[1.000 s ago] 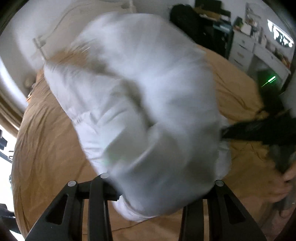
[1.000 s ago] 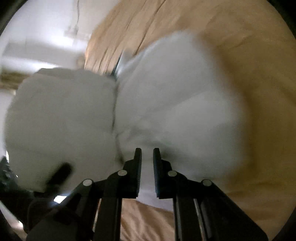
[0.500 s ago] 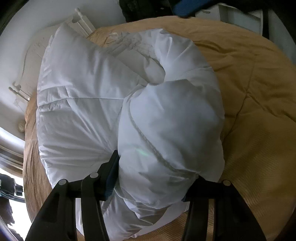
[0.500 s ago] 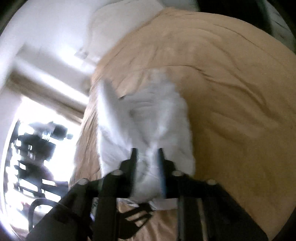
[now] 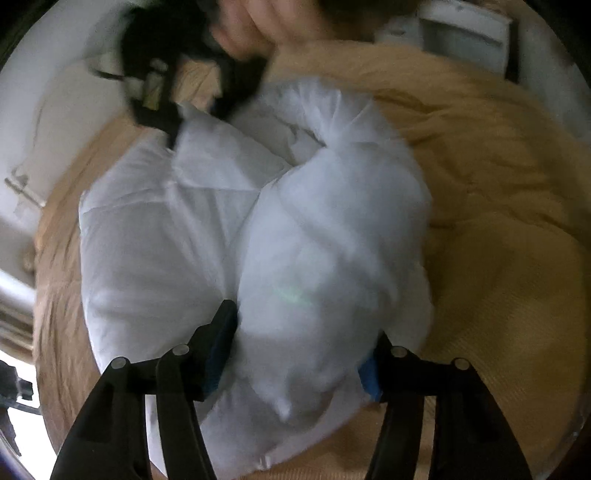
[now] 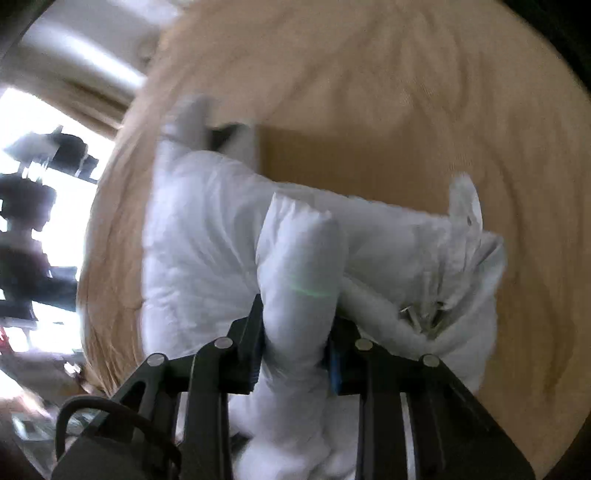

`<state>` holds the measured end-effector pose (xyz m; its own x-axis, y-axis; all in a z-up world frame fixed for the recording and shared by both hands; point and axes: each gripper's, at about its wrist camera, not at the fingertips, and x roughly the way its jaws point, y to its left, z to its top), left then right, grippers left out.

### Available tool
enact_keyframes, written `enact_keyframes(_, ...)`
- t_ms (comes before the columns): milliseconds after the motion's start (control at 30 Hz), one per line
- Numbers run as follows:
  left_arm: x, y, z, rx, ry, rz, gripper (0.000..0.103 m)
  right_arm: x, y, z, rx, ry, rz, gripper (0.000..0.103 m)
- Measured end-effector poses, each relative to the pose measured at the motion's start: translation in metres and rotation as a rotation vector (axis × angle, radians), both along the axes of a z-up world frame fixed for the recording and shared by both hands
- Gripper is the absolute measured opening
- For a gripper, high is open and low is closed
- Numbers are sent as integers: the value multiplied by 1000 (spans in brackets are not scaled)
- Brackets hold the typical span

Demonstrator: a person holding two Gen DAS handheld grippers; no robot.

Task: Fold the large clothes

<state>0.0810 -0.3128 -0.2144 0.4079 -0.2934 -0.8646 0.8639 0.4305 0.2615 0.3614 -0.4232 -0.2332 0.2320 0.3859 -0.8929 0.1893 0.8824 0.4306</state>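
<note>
A white puffy jacket [image 5: 177, 236] lies on a tan bedspread [image 5: 498, 221]. My left gripper [image 5: 303, 339] has its jaws wide apart around a thick bulging fold of the jacket [image 5: 332, 240]. The right gripper's body shows blurred at the top of the left wrist view [image 5: 159, 96], at the jacket's far edge. In the right wrist view the jacket [image 6: 207, 236] lies across the bedspread [image 6: 406, 92]. My right gripper [image 6: 295, 321] has its jaws around a padded roll of the jacket [image 6: 299, 266], apparently a sleeve. A zipper [image 6: 424, 314] shows at right.
A white headboard or wall [image 5: 55, 122] is at the left and white furniture [image 5: 461, 33] at the top right of the left wrist view. A bright window with dark shapes [image 6: 33, 192] is at the left of the right wrist view.
The jacket has come down from the air onto the bedspread. My right gripper has swung to the jacket's far edge and its jaws have widened around a padded roll. My left gripper stays around the bulging fold.
</note>
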Motion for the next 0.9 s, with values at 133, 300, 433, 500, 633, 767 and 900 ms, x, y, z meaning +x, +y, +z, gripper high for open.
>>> enact_keyframes(133,7,41,47,-94,177,-54,61,-5,-26,-25,64,25,-81,26)
enact_keyframes(300,63,109,122,-344,387,-2,66,-13,-31,-28,62,28,-104,27)
enact_keyframes(433,149,130,137,-459,253,237,76,-33,-27,-17,47,5,-117,29)
enact_keyframes(500,189,132,117,-485,303,326,75,-38,-25,-17,40,-11,-123,30)
enact_keyframes(633,227,115,38,-348,398,392,75,-50,-26,-12,23,-45,-152,35)
enact_keyframes(767,220,106,22,-337,402,378,76,-74,-26,2,14,-102,-225,40)
enact_keyframes(900,209,95,21,-311,371,362,75,-136,-6,60,-143,-299,-285,40)
